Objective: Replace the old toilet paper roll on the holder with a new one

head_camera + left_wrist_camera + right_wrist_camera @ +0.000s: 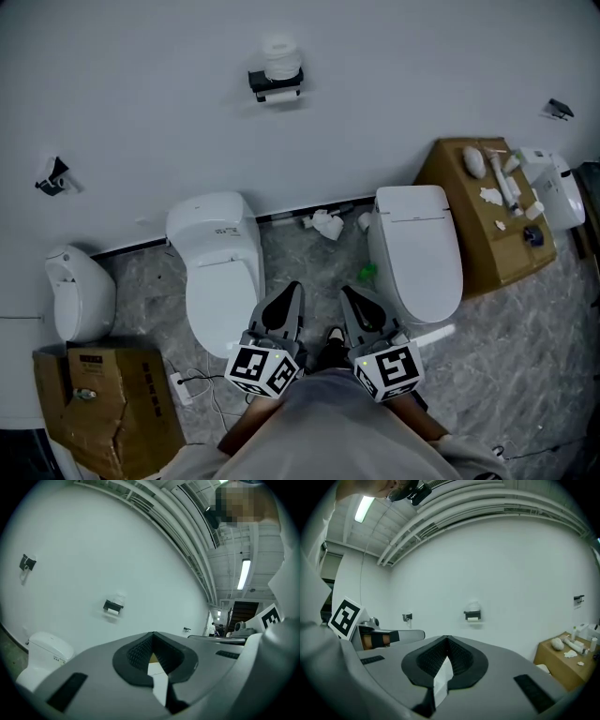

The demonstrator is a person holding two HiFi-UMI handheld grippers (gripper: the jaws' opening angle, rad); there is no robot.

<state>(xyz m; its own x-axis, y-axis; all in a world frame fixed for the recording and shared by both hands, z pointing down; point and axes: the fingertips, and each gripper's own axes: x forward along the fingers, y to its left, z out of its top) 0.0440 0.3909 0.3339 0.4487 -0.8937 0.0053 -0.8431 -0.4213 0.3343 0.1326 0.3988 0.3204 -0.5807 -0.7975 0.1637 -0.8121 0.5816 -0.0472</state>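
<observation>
A black toilet paper holder (275, 84) hangs on the white wall, far ahead of both grippers. A white roll (280, 56) stands on top of it and a strip of white paper (278, 96) shows beneath. The holder (113, 606) also appears small in the left gripper view and, as holder (472, 615), in the right gripper view. My left gripper (291, 289) and right gripper (349, 292) are side by side close to my body, pointing at the wall. Both are shut with nothing between the jaws, as the left gripper (152, 634) and right gripper (446, 638) show in their own views.
Two white toilets (222, 267) (419, 248) stand against the wall, with crumpled paper (328, 225) on the floor between them. A brown cabinet (469, 234) with small items is at the right. A cardboard box (108, 403) and a small white fixture (80, 291) sit at the left.
</observation>
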